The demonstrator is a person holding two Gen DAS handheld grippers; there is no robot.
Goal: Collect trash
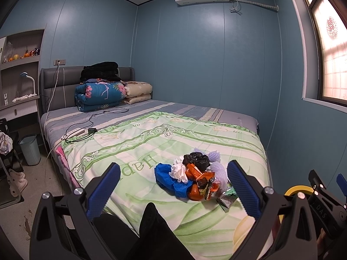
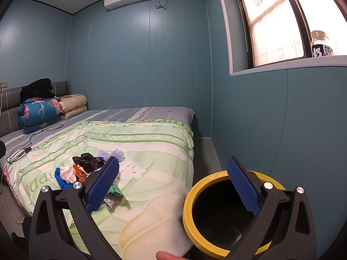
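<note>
A heap of trash (image 1: 190,177) lies on the green bedspread (image 1: 151,143) near the bed's foot: a blue plastic bag (image 1: 167,179), white crumpled plastic, a black bag (image 1: 196,159), orange wrappers (image 1: 199,184), lavender foam nets and a green and silver wrapper (image 1: 227,198). My left gripper (image 1: 173,165) hovers open just short of the heap, holding nothing. My right gripper (image 2: 172,161) is open and empty too. Its left finger covers part of the trash heap (image 2: 84,169), and its right finger hangs over a black bin with a yellow rim (image 2: 188,212) beside the bed.
Folded quilts (image 1: 102,95) and dark clothes sit at the headboard. A black cable and charger (image 1: 91,130) trail over the bed's left side. A pale blue wastebasket (image 1: 30,149) stands on the floor by a desk. A jar (image 2: 321,44) rests on the windowsill. A person's fingertip (image 2: 167,255) shows at the bottom.
</note>
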